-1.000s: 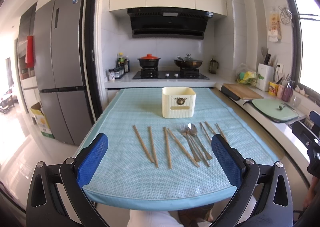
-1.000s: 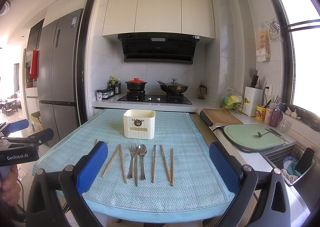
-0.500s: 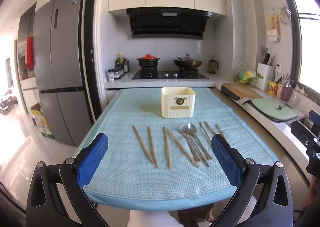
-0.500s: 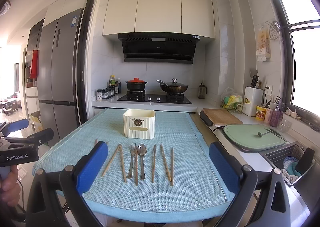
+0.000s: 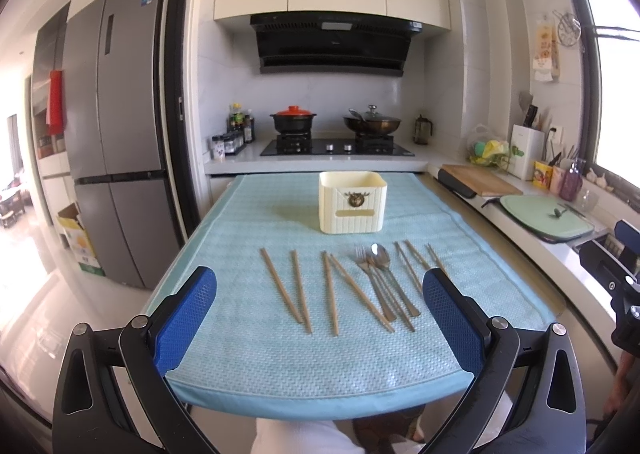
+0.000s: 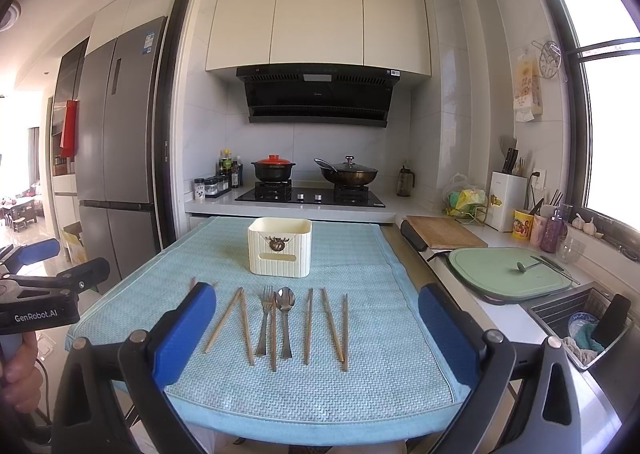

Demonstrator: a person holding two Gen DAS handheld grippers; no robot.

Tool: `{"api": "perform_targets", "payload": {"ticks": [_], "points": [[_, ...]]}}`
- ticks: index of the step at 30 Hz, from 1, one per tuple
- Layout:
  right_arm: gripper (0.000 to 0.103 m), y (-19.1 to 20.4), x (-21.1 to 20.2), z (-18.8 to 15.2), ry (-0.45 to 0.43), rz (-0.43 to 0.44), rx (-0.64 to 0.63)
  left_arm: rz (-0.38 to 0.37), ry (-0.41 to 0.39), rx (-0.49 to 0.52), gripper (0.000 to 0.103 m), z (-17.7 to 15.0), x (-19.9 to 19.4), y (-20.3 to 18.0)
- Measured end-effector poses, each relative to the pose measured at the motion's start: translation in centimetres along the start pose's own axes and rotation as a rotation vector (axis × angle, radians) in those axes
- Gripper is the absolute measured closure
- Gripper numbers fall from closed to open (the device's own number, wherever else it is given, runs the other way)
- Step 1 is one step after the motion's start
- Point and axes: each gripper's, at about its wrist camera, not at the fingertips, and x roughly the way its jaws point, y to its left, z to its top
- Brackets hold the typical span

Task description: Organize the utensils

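While both tongs [image 5: 320, 318] [image 6: 316, 330] hang agape over the counter's [image 6: 360, 382] near edge, chopsticks [image 6: 334, 324], fork [image 6: 265, 318] and spoon [image 6: 285, 318] lie before the cream holder [image 6: 280, 252].

A: What's laid out on the bench?

B: Wooden chopsticks [image 6: 308, 326] are spread flat in a loose row, with a metal fork [image 6: 265, 318] and spoon [image 6: 285, 318] placed mid-row. A cream ribbed holder [image 6: 279, 247] is stood upright behind them.

A home kitchen: gas hob [image 6: 310, 196] with pots under a range hood [image 6: 318, 94], tall fridge [image 6: 118, 142], sink [image 6: 576, 318].
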Motion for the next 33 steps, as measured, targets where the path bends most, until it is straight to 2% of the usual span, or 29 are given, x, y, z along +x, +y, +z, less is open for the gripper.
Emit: {"api": "perform_targets", "payload": {"ticks": [6,15,18,21,27,31,33], "points": [[0.000,0.2,0.3,-0.2,0.006,0.004,0.001,-0.021,0.006,0.002,0.000,-0.2,0.4,0.0],[0.000,-0.1,1.5,-0.2,0.018,0.027,0.015,-0.003,0.012,0.024,0.000,-0.1,1.0,-0.4],[0.000,-0.5,1.8,-0.2,0.017,0.041,0.032,0.023,-0.011,0.009,0.000,0.0,0.9,-0.2],[0.000,-0.8,2.1,-0.2,0.011,0.066,0.053,0.004,-0.034,0.027,0.000,0.2,0.8,-0.5],[0.000,-0.9,2.5,-0.1,-0.007,0.076,0.035,-0.076,0.049,0.041,0.000,0.2,3.0,-0.9],[0.000,-1.4,3.3,-0.3,-0.006,0.107,0.046,-0.092,0.067,-0.001,0.000,0.2,4.2,0.0],[0.000,-1.6,4.0,-0.4,0.000,0.122,0.052,-0.065,0.074,-0.010,0.000,0.3,4.8,0.5]]}}
